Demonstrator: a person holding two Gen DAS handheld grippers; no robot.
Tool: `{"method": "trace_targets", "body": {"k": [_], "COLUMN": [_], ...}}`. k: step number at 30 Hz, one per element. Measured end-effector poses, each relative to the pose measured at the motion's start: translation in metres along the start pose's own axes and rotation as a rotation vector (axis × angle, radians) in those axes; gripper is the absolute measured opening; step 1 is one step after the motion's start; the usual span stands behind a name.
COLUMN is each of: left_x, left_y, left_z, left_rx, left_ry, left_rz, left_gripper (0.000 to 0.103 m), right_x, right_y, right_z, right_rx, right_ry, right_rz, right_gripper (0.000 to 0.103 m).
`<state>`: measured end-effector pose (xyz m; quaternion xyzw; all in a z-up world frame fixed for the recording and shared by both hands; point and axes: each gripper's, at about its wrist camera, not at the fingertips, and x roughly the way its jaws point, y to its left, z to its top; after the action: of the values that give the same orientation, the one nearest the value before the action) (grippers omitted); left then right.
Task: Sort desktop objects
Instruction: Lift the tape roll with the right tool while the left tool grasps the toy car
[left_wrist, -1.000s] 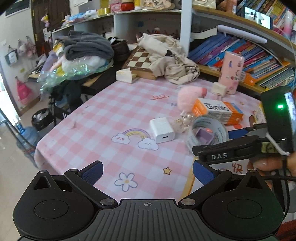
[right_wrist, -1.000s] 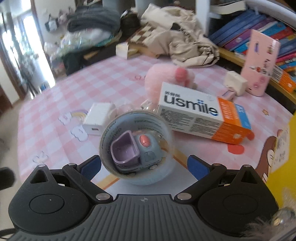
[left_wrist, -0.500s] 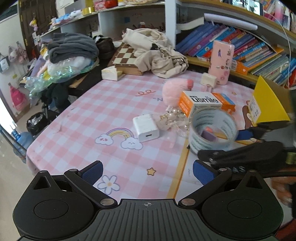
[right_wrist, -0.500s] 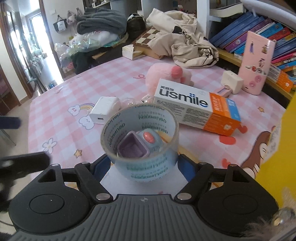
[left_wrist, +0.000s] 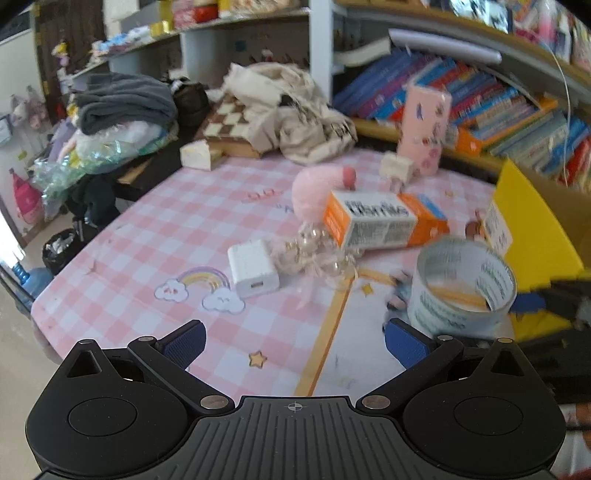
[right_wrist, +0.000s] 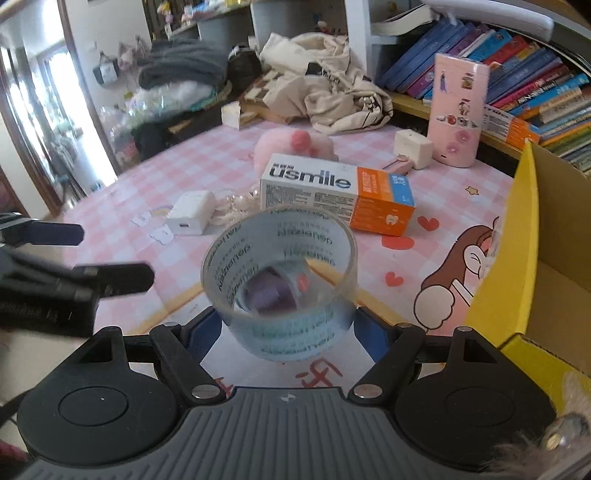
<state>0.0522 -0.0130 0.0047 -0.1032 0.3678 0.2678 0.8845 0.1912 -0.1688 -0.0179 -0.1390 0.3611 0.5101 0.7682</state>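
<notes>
A clear tape roll with printed lettering hangs tilted just above the table, and my right gripper is shut on it, a blue pad pressing each side. Through its ring I see a small purple toy lying on the table below. In the left wrist view the same tape roll floats beside the yellow box, with the blurred right gripper behind it. My left gripper is open over the pink checked cloth, holding nothing. It also shows, blurred, as the left gripper at the left of the right wrist view.
An orange-and-white usmile box, a white charger, clear beads and a pink plush lie mid-table. A white adapter and a pink case stand near the bookshelf. An open yellow cardboard box sits at the right.
My right gripper closed on the tape roll and lifted it off the table toward the yellow box, leaving the purple toy behind. My left gripper drifted sideways, staying open.
</notes>
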Motion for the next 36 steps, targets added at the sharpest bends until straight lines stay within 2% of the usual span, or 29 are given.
{"method": "trace_targets", "body": {"k": [5,11,12,13,14,16,17,20,21,24,27,33,36], "left_x": [0.0,0.004,0.007,0.009,0.011,0.018,0.022,0.033,0.037,0.052,0.066,0.084,0.089], "left_y": [0.0,-0.009,-0.012,-0.015,-0.019,-0.027,-0.031,-0.042,-0.045,-0.051,-0.057,-0.063,-0.065], "left_z": [-0.002,-0.001,-0.001,0.0,0.0,0.001,0.002,0.005,0.007,0.01,0.01,0.007,0.006], "left_rx": [-0.025,-0.012,-0.004,0.005,0.016,0.046,0.065,0.119,0.128,0.132,0.163,0.22,0.256], "left_ry": [0.008,0.004,0.004,0.005,0.009,0.019,0.017,0.012,0.013,0.041,0.058,0.089,0.1], "left_rz": [0.009,-0.031,-0.043,-0.054,-0.069,-0.105,-0.12,-0.158,-0.167,-0.203,-0.218,-0.252,-0.296], "left_gripper": [0.103,0.103,0.103,0.103,0.103,0.103,0.103,0.103,0.103,0.102,0.097,0.08,0.057], "right_x": [-0.018,-0.033,-0.035,-0.037,-0.038,-0.037,-0.036,-0.043,-0.047,-0.057,-0.063,-0.072,-0.072], "right_y": [-0.001,0.003,0.002,0.001,0.0,-0.002,-0.004,-0.007,-0.006,-0.006,-0.007,-0.005,-0.006], "right_z": [-0.006,-0.027,-0.032,-0.036,-0.04,-0.048,-0.052,-0.061,-0.063,-0.068,-0.072,-0.068,-0.061], "right_rx": [-0.028,-0.099,-0.104,-0.102,-0.094,-0.084,-0.073,-0.055,-0.058,-0.047,-0.019,0.026,0.057], "right_ry": [-0.006,0.083,0.101,0.117,0.133,0.168,0.189,0.209,0.205,0.196,0.195,0.135,0.099], "right_rz": [0.036,0.028,0.031,0.038,0.025,-0.031,-0.052,-0.092,-0.108,-0.146,-0.188,-0.236,-0.255], "right_gripper": [0.077,0.076,0.059,0.05,0.047,0.049,0.053,0.074,0.077,0.08,0.081,0.079,0.077]}}
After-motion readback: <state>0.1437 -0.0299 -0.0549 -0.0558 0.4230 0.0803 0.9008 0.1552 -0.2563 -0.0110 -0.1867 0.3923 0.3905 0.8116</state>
